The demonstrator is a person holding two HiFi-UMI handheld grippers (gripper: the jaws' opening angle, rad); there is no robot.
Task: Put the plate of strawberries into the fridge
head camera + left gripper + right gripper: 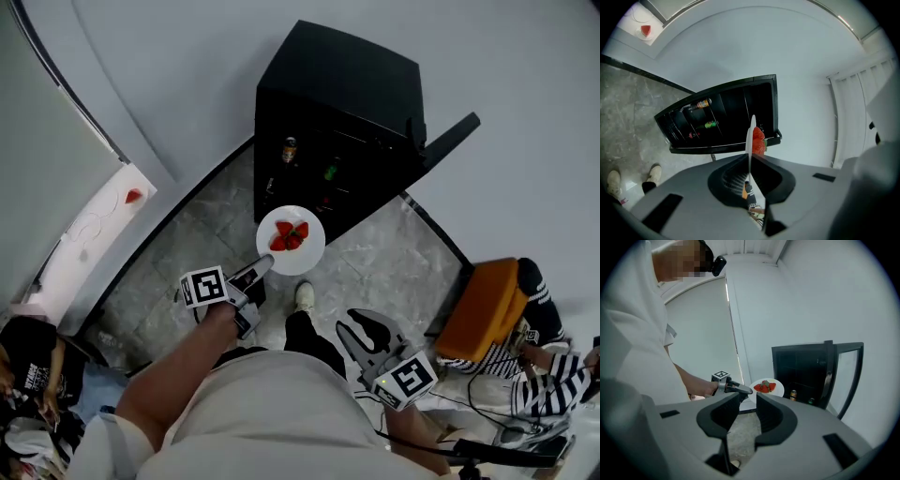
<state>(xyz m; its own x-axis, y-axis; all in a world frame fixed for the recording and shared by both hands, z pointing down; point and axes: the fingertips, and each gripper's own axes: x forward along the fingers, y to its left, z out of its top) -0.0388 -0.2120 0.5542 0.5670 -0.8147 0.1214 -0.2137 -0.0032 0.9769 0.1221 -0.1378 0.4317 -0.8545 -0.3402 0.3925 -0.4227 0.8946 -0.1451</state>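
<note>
Plate (313,247) of strawberries (290,235) is clamped in left hand-held gripper (262,267) before fridge (347,103); right hand-held gripper (366,328) is held open, empty.

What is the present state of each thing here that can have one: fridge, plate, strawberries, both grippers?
fridge: door open.
plate: held by its rim, outside the fridge.
strawberries: lying on the plate.
left gripper: shut on the plate's rim.
right gripper: jaws apart, empty.

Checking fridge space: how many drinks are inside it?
3 show clearly: a can, a green bottle beside it, and a reddish one lower down. Others may be hidden in the dark.
</note>
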